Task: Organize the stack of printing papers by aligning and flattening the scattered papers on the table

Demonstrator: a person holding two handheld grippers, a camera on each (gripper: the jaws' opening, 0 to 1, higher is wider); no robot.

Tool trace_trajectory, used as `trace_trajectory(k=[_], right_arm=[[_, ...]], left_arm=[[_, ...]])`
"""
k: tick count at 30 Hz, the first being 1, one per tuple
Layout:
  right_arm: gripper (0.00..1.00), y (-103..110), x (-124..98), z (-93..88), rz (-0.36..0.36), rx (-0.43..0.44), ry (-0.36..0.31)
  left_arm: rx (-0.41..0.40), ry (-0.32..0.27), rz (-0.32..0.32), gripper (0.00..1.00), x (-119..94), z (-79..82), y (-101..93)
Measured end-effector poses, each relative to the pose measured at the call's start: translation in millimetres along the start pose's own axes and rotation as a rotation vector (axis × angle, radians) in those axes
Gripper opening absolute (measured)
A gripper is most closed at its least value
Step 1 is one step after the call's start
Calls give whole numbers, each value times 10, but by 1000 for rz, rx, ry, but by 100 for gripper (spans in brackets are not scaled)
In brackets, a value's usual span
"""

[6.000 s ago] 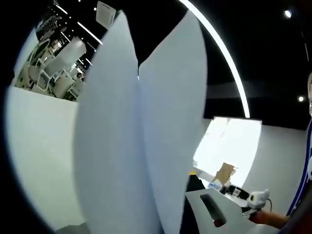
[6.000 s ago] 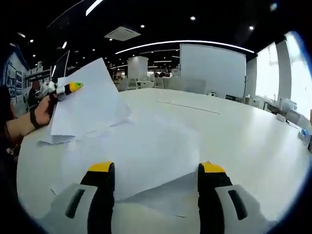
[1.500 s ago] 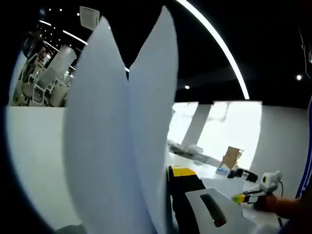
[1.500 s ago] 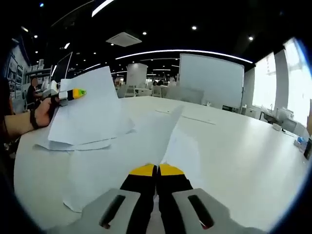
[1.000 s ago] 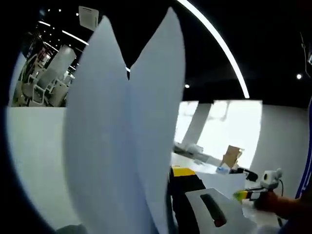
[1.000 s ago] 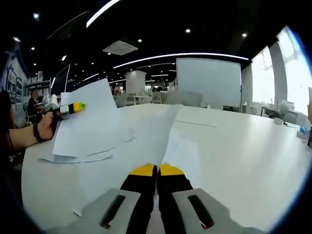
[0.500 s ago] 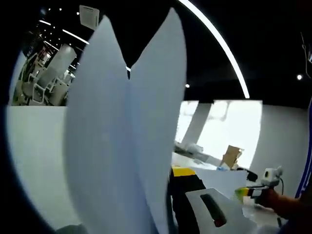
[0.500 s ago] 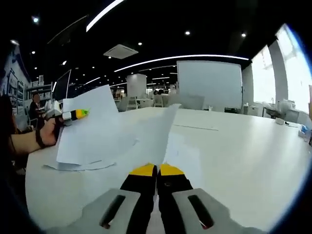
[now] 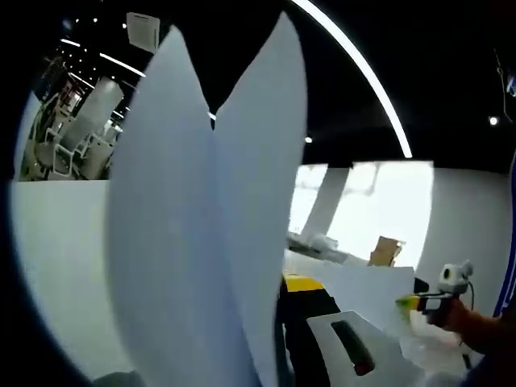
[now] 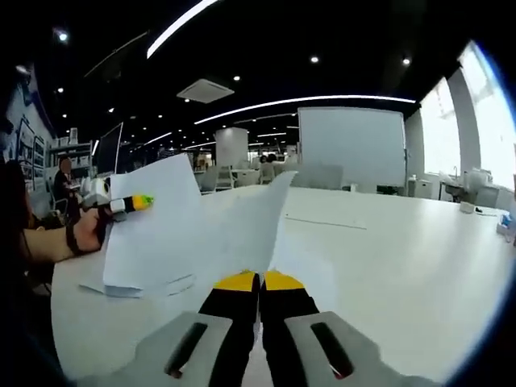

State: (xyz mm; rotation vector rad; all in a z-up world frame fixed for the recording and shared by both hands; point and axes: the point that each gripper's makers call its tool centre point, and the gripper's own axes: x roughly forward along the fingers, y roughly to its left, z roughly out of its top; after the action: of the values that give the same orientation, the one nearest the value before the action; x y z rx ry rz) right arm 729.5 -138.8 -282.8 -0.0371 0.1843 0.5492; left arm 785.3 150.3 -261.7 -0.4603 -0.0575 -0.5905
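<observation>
While both tongs hold paper clear of the surface (image 10: pixel 419 266), the sheets are not yet aligned into one stack. Right tongs (image 10: pixel 259 284): jaws closed on a single sheet (image 10: pixel 258 226), which rises from the yellow tips and curls over the near edge of the surface. Left tongs (image 10: pixel 137 201): clamped on a sheaf of sheets (image 10: pixel 153 234) held up at the left edge; in the left gripper view this sheaf (image 9: pixel 201 242) hides one jaw, so closure is judged, probably rightly, from the grip. Remaining, by judgement: bringing the sheet and sheaf together, squaring their edges, laying them flat.
</observation>
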Motion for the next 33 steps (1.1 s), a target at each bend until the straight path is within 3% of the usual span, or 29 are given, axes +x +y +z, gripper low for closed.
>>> trace_trajectory(k=[7,15,33], right_arm=[[0,8,-20,69,1,-8,-15],[0,25,-91,182,3,-11,-43],[0,95,-174,494,42,48,-136]], left_arm=[[27,19,-5,8,1,-37,-28],[2,6,-1,8,-10,-12,1],[-10,5,0,9,-6,6,28]])
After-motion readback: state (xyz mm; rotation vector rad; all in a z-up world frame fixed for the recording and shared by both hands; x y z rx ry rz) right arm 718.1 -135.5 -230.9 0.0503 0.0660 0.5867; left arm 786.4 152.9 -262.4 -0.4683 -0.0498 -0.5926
